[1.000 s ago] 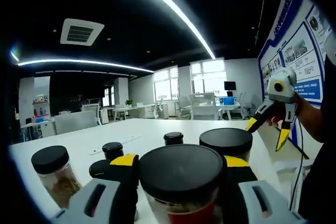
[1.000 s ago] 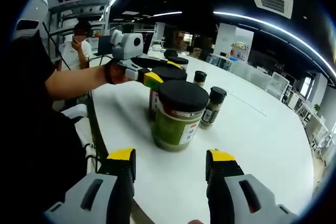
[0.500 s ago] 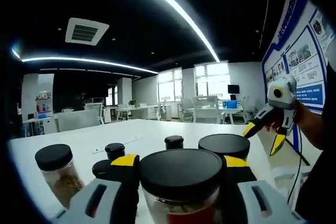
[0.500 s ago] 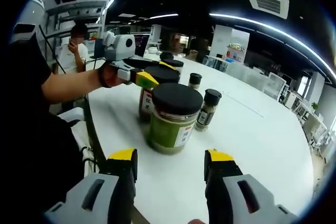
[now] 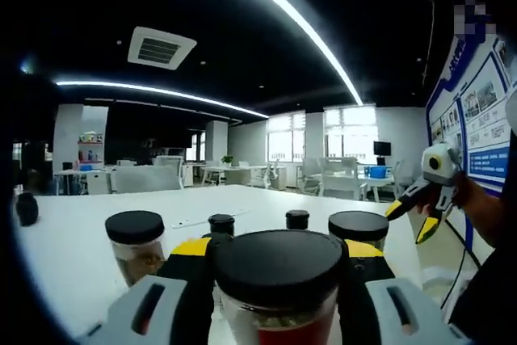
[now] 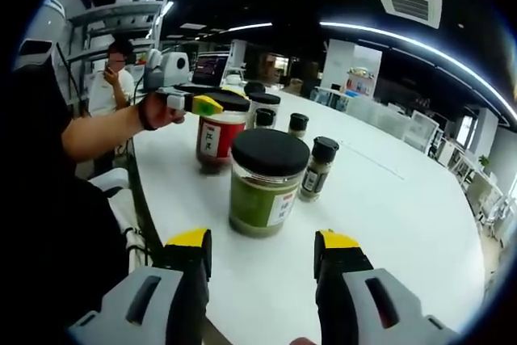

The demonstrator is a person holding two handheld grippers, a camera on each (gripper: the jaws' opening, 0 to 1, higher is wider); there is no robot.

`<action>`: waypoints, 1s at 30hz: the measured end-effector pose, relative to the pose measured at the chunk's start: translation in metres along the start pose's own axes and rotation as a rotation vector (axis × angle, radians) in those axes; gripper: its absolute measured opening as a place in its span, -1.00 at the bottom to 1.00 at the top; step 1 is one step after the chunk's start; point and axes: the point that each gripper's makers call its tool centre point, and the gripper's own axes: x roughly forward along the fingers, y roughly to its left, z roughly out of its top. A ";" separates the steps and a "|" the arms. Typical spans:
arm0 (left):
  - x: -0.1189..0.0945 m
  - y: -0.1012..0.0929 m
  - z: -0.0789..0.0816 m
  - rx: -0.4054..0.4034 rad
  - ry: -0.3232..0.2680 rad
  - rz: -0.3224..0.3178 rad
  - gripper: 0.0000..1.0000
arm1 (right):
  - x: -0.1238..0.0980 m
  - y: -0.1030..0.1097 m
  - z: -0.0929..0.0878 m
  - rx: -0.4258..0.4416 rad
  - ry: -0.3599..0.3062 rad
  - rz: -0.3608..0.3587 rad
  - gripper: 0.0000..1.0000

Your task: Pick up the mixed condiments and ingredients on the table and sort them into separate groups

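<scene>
Red-filled jar [image 5: 279,284], black-lidded, is seen in the left gripper view held between the yellow-tipped jaws of the left gripper [image 5: 279,260], one jaw pressed to each side just under the lid, at 6 o'clock in the view. Behind it on the white table [image 5: 73,224] are listed: a jar of brownish contents [image 5: 136,236] at 9 o'clock of the held jar, two small black-capped bottles [image 5: 220,223] [image 5: 297,218] at about 11 and 12 o'clock, and a wide black-lidded jar [image 5: 358,228] at 1 o'clock. The right gripper [image 5: 420,216] is seen at 3 o'clock in the view, off the table edge, gripped by a hand, jaws spread apart with nothing between them.

In the right gripper view, the right gripper's own jaws rise from 6 o'clock, set wide and bare. A green-filled jar [image 6: 269,182] with a black lid stands on the table ahead of the gap, apart from both tips. A small spice bottle [image 6: 319,167] stands just beside it at 2 o'clock. The red-filled jar is seen at 10 o'clock of the green one, clamped near its lid by the left gripper, which is held level by a hand on an outstretched forearm [image 6: 105,127] entering from 9 o'clock. Further black-lidded containers [image 6: 265,107] stand behind. A person [image 6: 113,78] is noted at 10 o'clock in the background.
</scene>
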 end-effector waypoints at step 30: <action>-0.036 0.190 0.008 0.069 -0.054 0.593 0.20 | 0.006 -0.005 -0.007 0.008 0.017 -0.006 0.01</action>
